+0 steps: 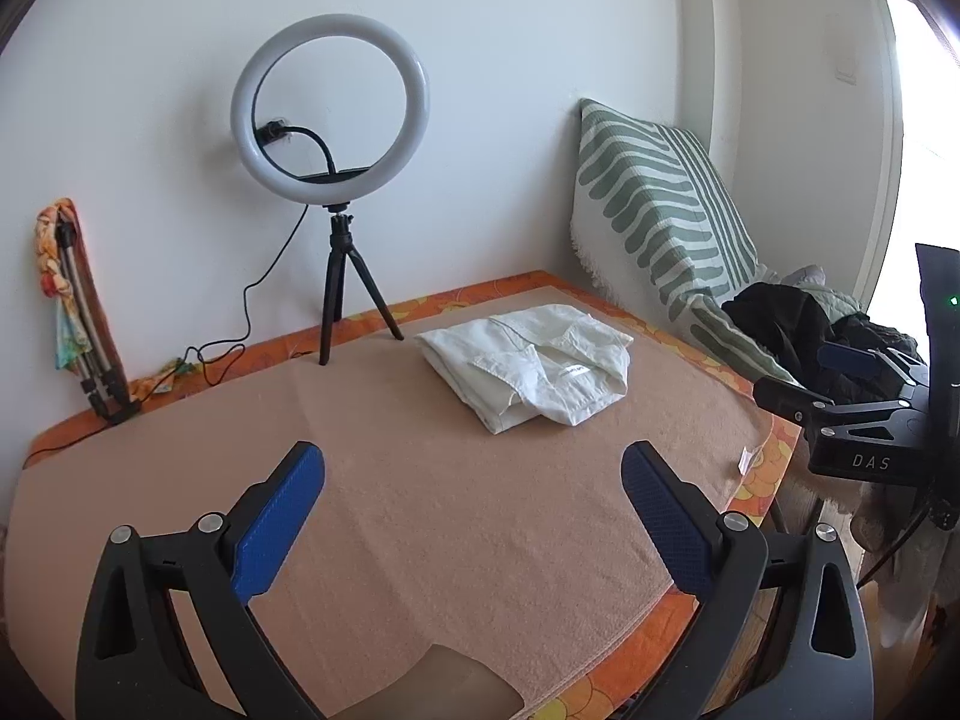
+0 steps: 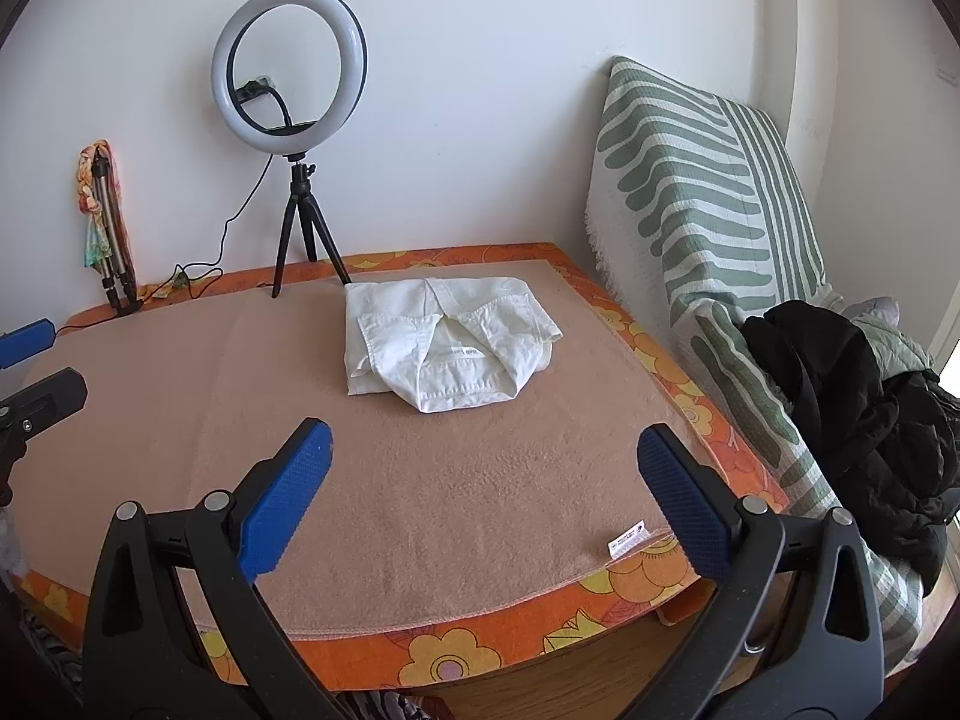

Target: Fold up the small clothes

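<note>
A ring light [image 2: 288, 58] on a tripod stands at the bench's [image 2: 420, 648] back edge; a striped cushion [image 2: 702, 180] leans right, beside what looks like a black jacket [image 2: 864, 414].

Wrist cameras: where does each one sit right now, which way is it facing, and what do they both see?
Left wrist: behind the open left gripper, angled down across the beige blanket at the folded white garment; the right gripper shows at the picture's right edge.
Right wrist: behind the open right gripper, facing the same garment; the left gripper shows at the left edge.
Shared: garment, blanket, ring light, striped cushion.
</note>
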Demonstrator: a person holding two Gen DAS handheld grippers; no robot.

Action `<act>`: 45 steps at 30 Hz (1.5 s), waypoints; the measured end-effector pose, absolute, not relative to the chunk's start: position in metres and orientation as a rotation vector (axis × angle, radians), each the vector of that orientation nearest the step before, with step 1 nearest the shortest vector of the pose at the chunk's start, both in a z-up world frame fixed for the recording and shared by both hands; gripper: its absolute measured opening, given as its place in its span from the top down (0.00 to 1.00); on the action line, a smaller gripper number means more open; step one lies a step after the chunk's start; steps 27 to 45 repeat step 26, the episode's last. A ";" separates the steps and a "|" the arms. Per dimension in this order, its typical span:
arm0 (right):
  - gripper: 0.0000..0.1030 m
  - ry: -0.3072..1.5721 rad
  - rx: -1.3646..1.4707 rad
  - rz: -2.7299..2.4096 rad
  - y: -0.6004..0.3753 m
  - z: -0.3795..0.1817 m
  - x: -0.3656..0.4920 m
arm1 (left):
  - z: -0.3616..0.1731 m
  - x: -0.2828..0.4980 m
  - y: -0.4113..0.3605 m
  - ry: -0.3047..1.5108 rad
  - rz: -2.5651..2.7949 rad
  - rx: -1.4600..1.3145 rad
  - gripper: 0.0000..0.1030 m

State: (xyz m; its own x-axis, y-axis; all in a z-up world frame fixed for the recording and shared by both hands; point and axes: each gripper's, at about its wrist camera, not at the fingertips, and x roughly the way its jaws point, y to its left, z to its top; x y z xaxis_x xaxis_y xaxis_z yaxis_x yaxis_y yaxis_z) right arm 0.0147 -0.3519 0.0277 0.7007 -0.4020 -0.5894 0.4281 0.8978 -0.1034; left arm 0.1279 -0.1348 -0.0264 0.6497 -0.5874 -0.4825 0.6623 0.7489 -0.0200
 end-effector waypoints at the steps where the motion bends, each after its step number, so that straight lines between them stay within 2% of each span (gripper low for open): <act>1: 0.00 0.644 0.041 -0.462 -0.351 0.029 0.014 | -0.026 0.128 -0.134 0.486 -0.711 0.165 0.04; 45: 0.00 0.636 0.006 -0.431 -0.330 0.034 0.018 | -0.021 0.126 -0.106 0.460 -0.688 0.152 0.03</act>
